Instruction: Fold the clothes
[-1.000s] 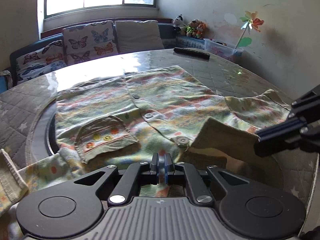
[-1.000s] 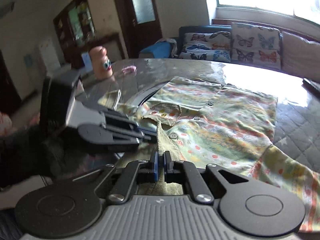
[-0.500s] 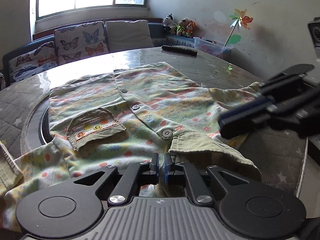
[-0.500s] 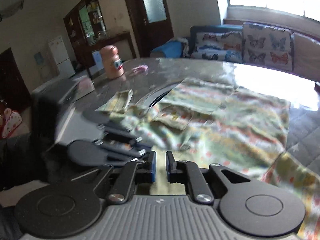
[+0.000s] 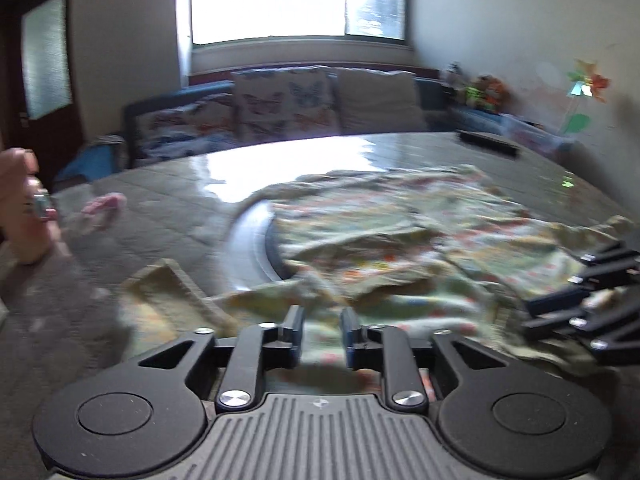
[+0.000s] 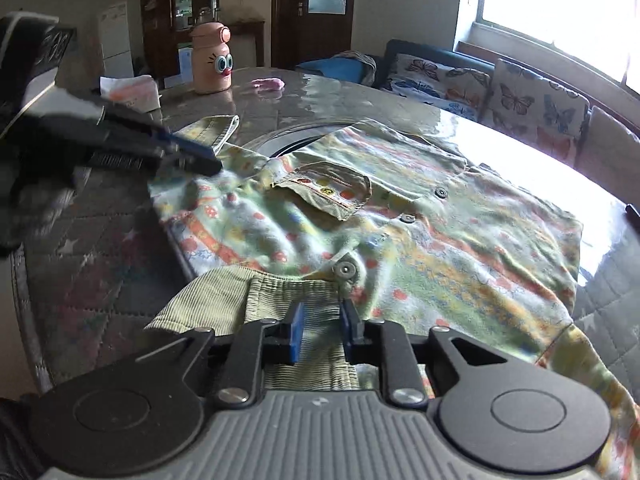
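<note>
My left hand-held gripper [image 5: 320, 334]: jaws opening, a clear gap between the blue pads, nothing pinched; blurred shirt cloth lies beyond and below the tips.
My right hand-held gripper [image 6: 320, 330]: jaws opening too; the ribbed green collar [image 6: 280, 300] lies between the fingers, and the pads do not press on it.
Shirt [image 6: 420, 232]: a small patterned button-up, spread face up on the surface [image 6: 100, 264], collar end toward me, hem toward the window side.
Pocket [image 6: 324, 192]: corduroy, on the shirt's chest, flat, left of the button row.
Snap button [image 6: 346, 269]: just beyond the collar, straight ahead of my right fingers.
Sleeve cuff [image 6: 218, 128]: lies out to the left past the shoulder, on the bare surface, near my left tool.
In the way: seen from the right wrist, my left hand-held gripper crosses over the shirt's left shoulder and hides part of it.
Around, left side: a peach bottle with cartoon eyes [image 6: 210, 62], a pink scrap [image 6: 269, 84], a tissue pack [image 6: 132, 92], all well apart from the shirt.
Around, far side: a dark remote [image 5: 488, 142] near the surface's edge; a sofa with butterfly cushions [image 6: 520, 96] under the window.
</note>
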